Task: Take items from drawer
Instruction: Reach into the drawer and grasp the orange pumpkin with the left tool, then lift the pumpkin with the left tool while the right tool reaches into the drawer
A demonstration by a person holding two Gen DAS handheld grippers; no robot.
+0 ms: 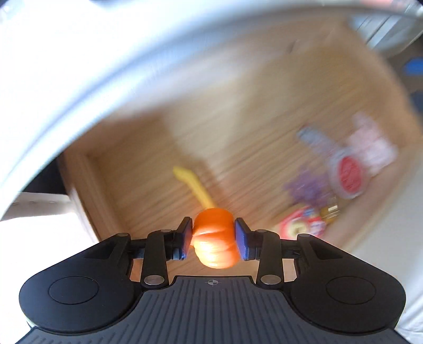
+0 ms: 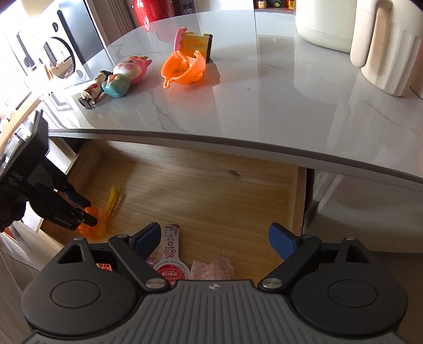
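Your left tongs [image 1: 213, 239] are clamped on the orange toy [image 1: 214, 243] near the drawer's [image 2: 185, 169] left front corner. Your right tongs [image 2: 215, 238] stand apart, empty, above the drawer's front edge.

Cream jug [image 2: 384, 45] and white appliance [image 2: 323, 23] on marble countertop [image 2: 264, 105]

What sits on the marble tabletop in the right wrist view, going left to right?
Dark-haired figurine → teal and pink doll → pink-eared toy head → orange plastic toy → white container → cream jug.
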